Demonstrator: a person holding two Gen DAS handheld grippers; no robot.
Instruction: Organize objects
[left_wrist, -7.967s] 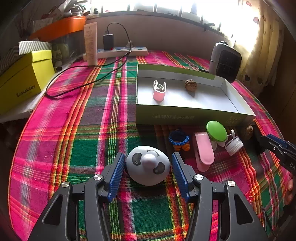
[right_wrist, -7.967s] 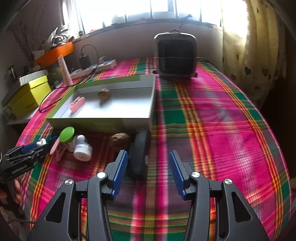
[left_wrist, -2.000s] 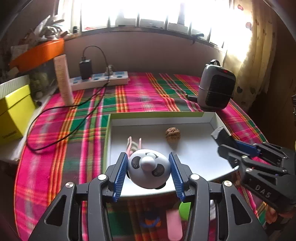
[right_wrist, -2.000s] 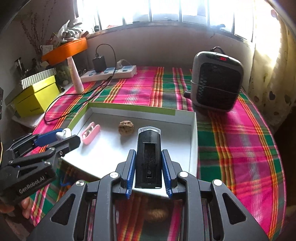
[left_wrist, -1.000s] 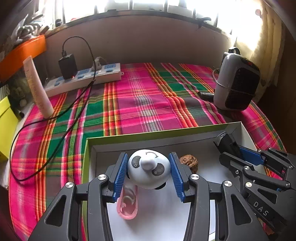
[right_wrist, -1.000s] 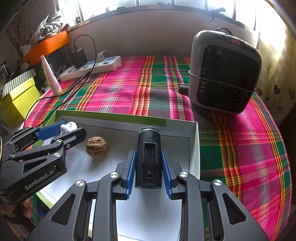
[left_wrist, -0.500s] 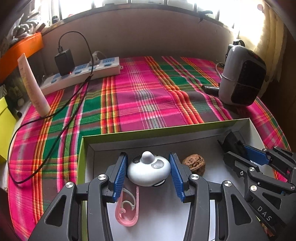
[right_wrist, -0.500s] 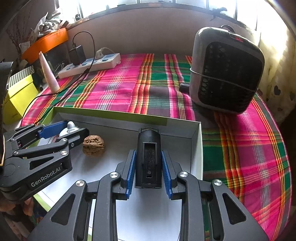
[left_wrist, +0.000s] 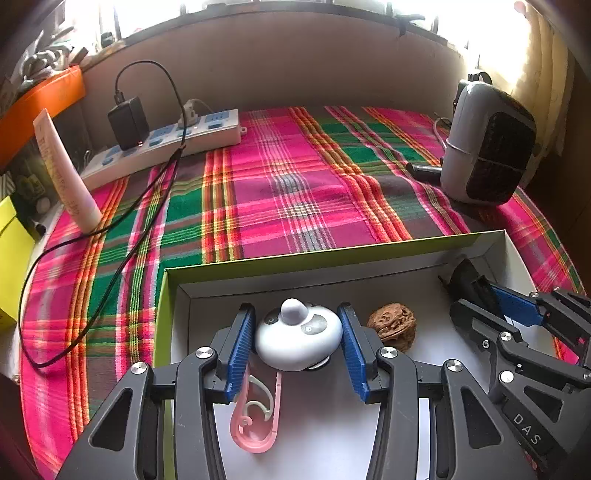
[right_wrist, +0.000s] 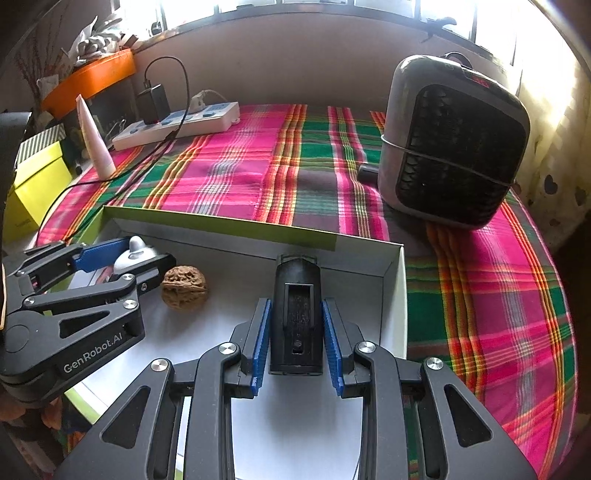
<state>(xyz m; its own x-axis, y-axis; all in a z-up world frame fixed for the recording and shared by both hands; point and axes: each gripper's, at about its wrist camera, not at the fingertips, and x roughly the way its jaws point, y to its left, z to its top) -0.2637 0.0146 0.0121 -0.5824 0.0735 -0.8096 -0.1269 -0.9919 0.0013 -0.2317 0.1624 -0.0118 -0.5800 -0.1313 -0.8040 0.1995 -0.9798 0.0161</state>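
Both grippers are lowering loads into the box (left_wrist: 332, 254) for tidying: the left gripper (left_wrist: 297, 341) pinching a panda toy (left_wrist: 299, 336) near its left edge, the right gripper (right_wrist: 295, 341) pinching a black clip (right_wrist: 297, 314) by its right wall.

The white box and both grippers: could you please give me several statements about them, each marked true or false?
1. The left gripper holds a white panda-faced object. True.
2. The right gripper is empty. False: it is shut on a black device.
3. A walnut lies inside the white box. True.
4. The pink clip lies on the plaid cloth outside the box. False: it lies on the box floor, under the left gripper.
5. The heater stands inside the box. False: it stands on the tablecloth beyond it.
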